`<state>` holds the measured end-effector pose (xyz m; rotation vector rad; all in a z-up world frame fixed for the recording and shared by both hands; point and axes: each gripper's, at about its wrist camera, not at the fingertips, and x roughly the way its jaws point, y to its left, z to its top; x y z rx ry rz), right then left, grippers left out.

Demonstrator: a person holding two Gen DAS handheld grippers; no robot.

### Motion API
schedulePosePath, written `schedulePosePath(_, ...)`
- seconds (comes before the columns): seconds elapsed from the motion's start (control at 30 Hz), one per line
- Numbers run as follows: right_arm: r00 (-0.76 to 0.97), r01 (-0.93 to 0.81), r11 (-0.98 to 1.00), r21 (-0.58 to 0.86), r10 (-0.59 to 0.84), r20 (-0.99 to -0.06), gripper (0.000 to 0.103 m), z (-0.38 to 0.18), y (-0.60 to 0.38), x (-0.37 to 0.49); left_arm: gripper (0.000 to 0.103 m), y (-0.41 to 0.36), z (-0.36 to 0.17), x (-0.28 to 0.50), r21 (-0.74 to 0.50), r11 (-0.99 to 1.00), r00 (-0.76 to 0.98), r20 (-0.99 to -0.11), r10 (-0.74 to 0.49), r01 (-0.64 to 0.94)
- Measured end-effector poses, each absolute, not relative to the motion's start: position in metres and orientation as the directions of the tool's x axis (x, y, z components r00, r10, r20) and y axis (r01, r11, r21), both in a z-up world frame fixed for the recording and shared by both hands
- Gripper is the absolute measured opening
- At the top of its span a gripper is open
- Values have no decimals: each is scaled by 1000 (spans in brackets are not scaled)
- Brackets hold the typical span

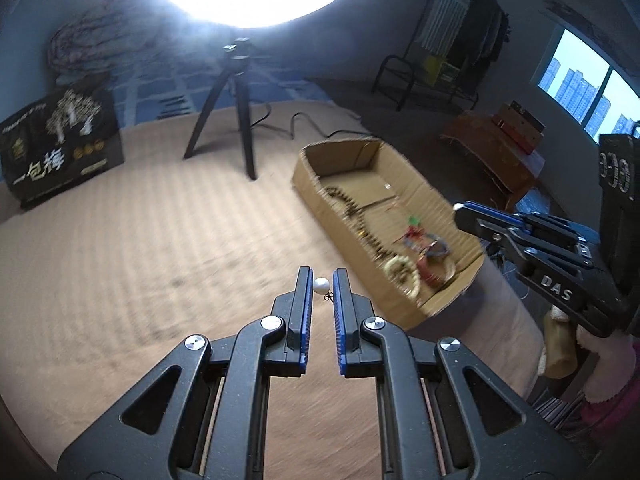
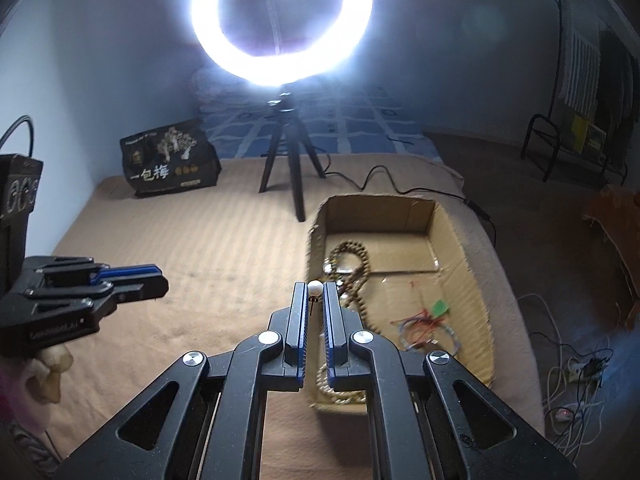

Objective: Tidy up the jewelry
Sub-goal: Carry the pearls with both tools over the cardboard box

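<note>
My left gripper [image 1: 322,276] is shut on a white pearl earring [image 1: 321,285] with a small dark hook, held above the tan bed cover left of the cardboard box [image 1: 440,204]. My right gripper [image 2: 315,289] is shut on a second white pearl earring [image 2: 315,288], held over the box's left wall [image 2: 316,248]. In the box lie a brown bead necklace [image 2: 356,264], a cream bead bracelet [image 1: 402,276], and red and blue string bracelets [image 2: 424,324]. The right gripper shows at the right of the left wrist view [image 1: 460,207]; the left gripper shows at the left of the right wrist view [image 2: 160,276].
A ring light on a black tripod [image 2: 288,152] stands behind the box, its cable [image 2: 400,188] trailing right. A black printed bag [image 2: 170,160] stands at the back left. The bed's right edge drops to a floor with cables and a power strip [image 2: 576,368].
</note>
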<state>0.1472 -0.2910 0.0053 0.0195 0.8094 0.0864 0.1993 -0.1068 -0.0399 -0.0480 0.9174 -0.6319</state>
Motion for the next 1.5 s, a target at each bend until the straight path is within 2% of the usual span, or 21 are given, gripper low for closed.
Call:
schedulePosePath(0.43, 660, -21, 999, 48, 49, -750, 6, -5, -347, 192, 8, -175, -31, 220, -281, 804, 449, -711, -541, 524)
schedulePosePath(0.73, 605, -11, 994, 107, 92, -791, 6, -26, -368, 214, 8, -207, -46, 244, -276, 820, 443, -732, -517, 502)
schedulePosePath(1.5, 592, 8, 991, 131, 101, -799, 6, -39, -380, 232, 8, -234, -54, 253, -246, 824, 447, -743, -499, 511)
